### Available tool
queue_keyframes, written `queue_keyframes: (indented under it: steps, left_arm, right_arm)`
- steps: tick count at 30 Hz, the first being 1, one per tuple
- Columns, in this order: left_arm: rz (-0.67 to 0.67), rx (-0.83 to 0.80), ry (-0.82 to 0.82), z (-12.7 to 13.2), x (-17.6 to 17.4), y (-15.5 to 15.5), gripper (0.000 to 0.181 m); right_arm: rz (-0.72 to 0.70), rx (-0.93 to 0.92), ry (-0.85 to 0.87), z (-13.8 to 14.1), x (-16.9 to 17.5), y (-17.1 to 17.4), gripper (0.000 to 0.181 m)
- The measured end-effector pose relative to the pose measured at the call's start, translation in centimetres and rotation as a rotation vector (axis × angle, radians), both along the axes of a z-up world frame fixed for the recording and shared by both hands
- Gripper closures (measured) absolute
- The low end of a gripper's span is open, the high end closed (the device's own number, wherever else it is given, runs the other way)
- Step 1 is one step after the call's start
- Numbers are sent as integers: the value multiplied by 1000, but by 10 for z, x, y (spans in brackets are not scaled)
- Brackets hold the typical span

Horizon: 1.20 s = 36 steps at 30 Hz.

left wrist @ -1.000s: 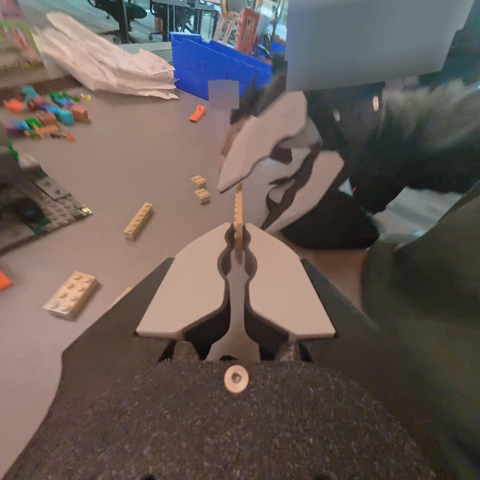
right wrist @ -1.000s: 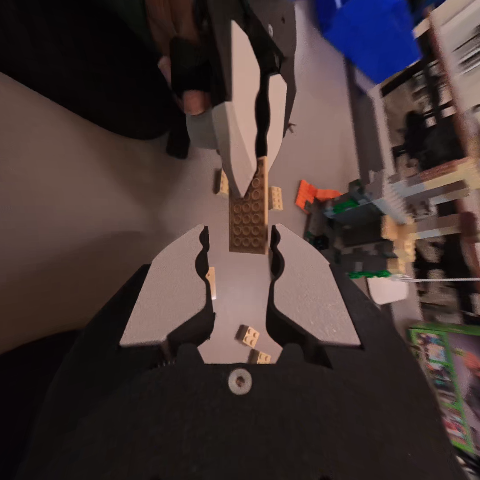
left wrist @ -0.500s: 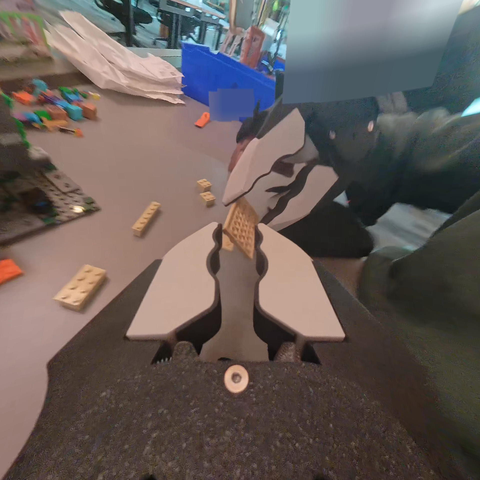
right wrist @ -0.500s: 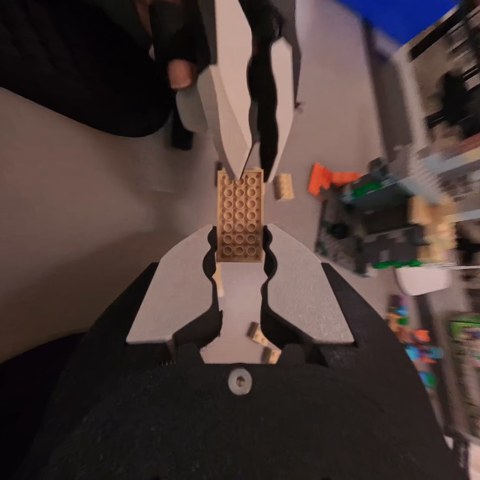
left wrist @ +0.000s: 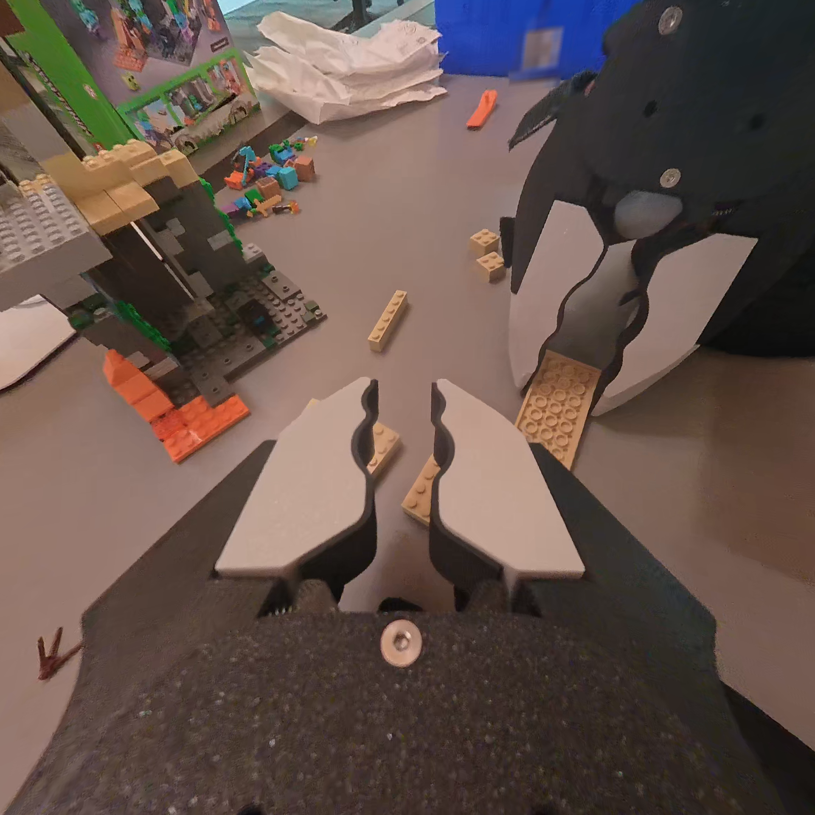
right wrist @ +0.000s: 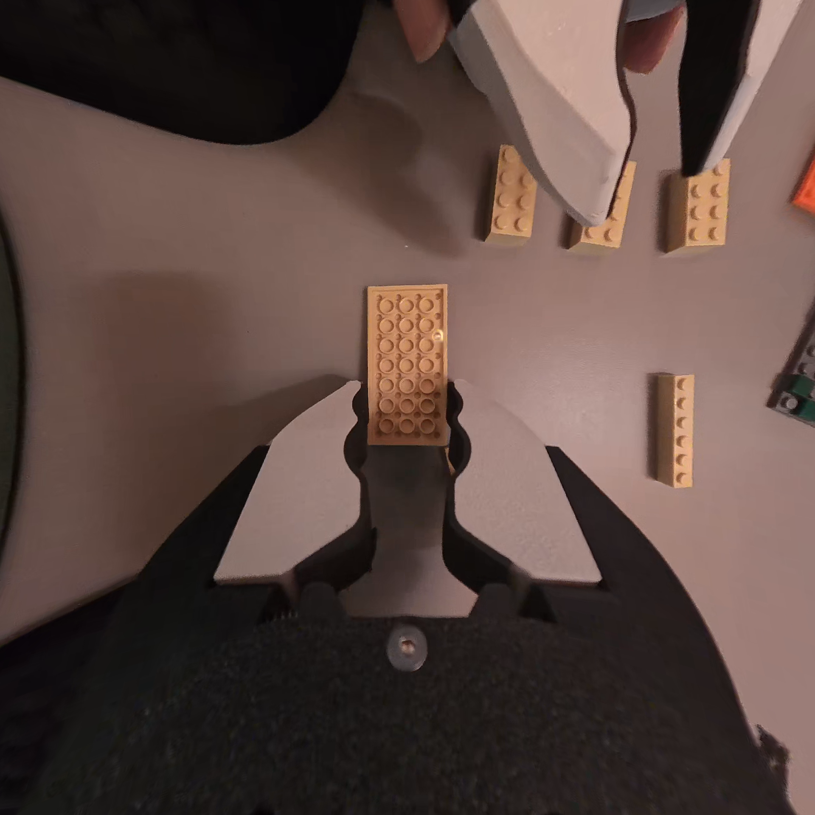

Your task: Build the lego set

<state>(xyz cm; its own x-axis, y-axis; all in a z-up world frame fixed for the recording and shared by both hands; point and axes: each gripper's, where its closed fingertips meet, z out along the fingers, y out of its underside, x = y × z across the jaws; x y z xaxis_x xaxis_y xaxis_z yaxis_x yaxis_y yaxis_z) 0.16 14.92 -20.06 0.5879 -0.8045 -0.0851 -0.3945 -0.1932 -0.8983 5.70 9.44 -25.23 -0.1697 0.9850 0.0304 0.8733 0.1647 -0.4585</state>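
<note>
My right gripper (right wrist: 408,388) is shut on a tan plate (right wrist: 406,366), gripping its near end by the long sides. The plate is underside up, low over the grey table. In the left wrist view the same plate (left wrist: 555,410) slopes down from the right gripper (left wrist: 569,375) to the table. My left gripper (left wrist: 403,388) is open and empty, just above two tan bricks (left wrist: 383,445) on the table. In the right wrist view the left gripper (right wrist: 648,189) hangs over a row of three tan bricks (right wrist: 511,198).
The part-built lego model (left wrist: 198,286) on its orange base (left wrist: 198,423) stands at the left, with the set's box (left wrist: 132,66) behind. A long tan brick (left wrist: 388,319), two small tan bricks (left wrist: 485,242), loose coloured pieces (left wrist: 273,176), white paper bags (left wrist: 353,66) and a blue bin (left wrist: 485,35) lie beyond.
My left gripper let go of the tan plate, opened and moved off over the tan bricks. My right gripper closed on the plate and brought it down near the table.
</note>
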Motion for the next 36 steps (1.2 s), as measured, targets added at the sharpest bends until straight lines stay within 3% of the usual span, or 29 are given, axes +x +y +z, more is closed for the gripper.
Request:
queue_keyframes:
  steps: [8,12,16,22,28,36]
  left_arm:
    - [-4,3,18,-4,1,0,160]
    - [-12,5,29,-6,3,-2,160]
    - [-23,4,37,-8,5,-3,160]
    - [-77,7,64,-12,13,-11,161]
    - [-100,17,103,-18,16,-14,162]
    - [-106,13,103,-19,17,-15,164]
  right_arm:
    - [46,7,9,4,0,-2,145]
    - [17,-17,89,23,0,3,140]
    - [-36,-3,118,40,22,23,140]
    - [-33,7,50,19,52,30,141]
    - [-7,28,27,2,43,39,143]
    - [57,-23,55,7,25,37,150]
